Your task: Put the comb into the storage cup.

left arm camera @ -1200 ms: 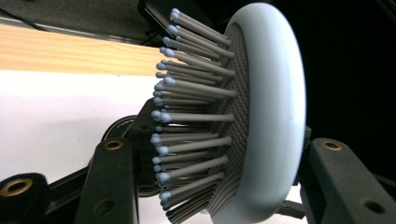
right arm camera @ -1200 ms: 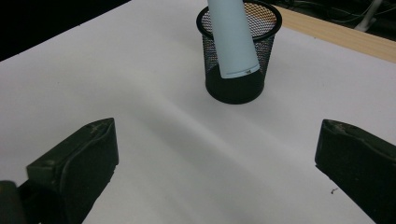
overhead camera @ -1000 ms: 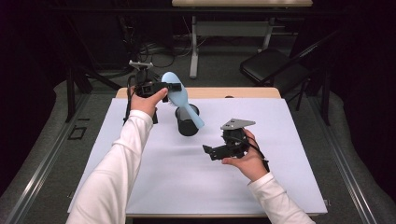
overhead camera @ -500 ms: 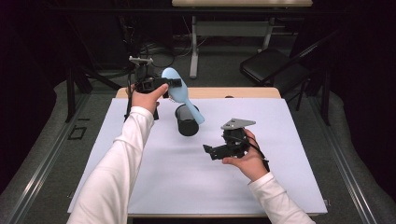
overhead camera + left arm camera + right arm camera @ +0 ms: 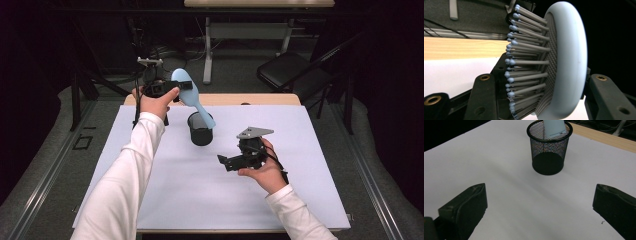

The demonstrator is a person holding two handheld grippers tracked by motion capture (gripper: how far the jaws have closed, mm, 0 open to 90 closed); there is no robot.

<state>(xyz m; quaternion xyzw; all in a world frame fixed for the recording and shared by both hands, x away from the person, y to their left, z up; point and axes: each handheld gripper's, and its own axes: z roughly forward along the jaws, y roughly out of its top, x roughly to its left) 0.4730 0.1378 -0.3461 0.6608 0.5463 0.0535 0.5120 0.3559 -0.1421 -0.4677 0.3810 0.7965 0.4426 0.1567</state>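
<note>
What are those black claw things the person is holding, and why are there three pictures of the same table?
Those are hand-held grippers: tools with two black jaws that pinch things, one in each hand. One picture comes from a camera up high, looking down at the white table. The other two come from little cameras riding on the grippers, looking out between their jaws.

The left gripper has its jaws pinched on the head of a light blue plastic hairbrush. In its own view you see the brush's grey bristles up close. The handle end of the brush pokes down into a round black wire-mesh cup that stands on the table.

The right gripper is held low over the table with its jaws wide apart, holding nothing. Its camera looks across at the cup.
</note>
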